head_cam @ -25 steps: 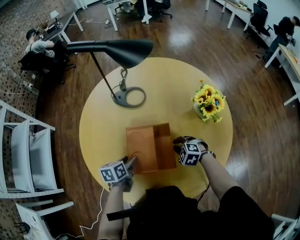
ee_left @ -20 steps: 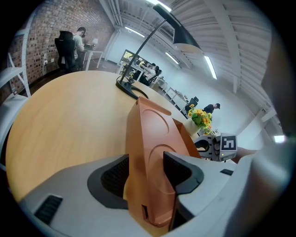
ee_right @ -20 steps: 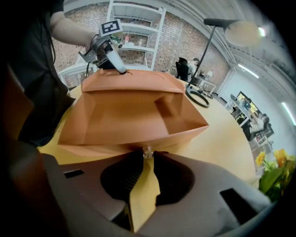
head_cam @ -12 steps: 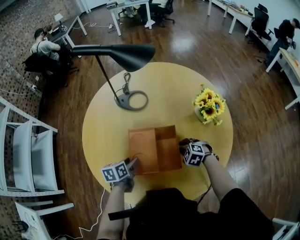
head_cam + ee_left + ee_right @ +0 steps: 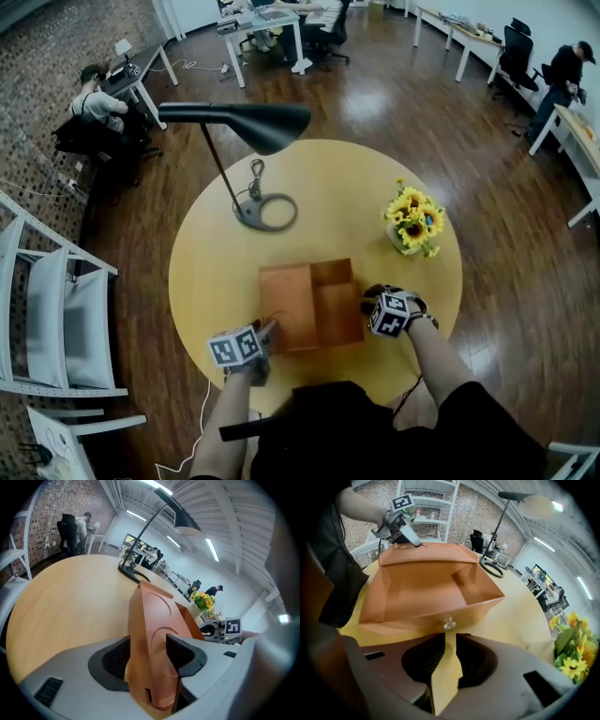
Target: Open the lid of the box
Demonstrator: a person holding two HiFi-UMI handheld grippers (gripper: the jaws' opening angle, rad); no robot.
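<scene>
An orange-brown box (image 5: 337,302) sits on the round yellow table (image 5: 211,272) near its front. Its lid (image 5: 287,317) is swung open to the left, and the divided inside (image 5: 426,592) shows. My left gripper (image 5: 265,330) is shut on the lid's front corner, and the lid (image 5: 154,616) runs edge-on between the pads of that gripper (image 5: 147,651). My right gripper (image 5: 367,298) stands at the box's right wall. Its jaws (image 5: 449,651) are a narrow gap apart with only table between them. A small clear knob (image 5: 449,623) on that wall lies just past the tips.
A black desk lamp (image 5: 253,120) with a ring base (image 5: 264,214) stands at the back left of the table. A vase of sunflowers (image 5: 411,221) is at the back right. White chairs (image 5: 56,319) stand left of the table, on the wooden floor.
The head view has shifted, so the table sits lower in the picture. Both grippers keep their places at the box, and the lid stays open.
</scene>
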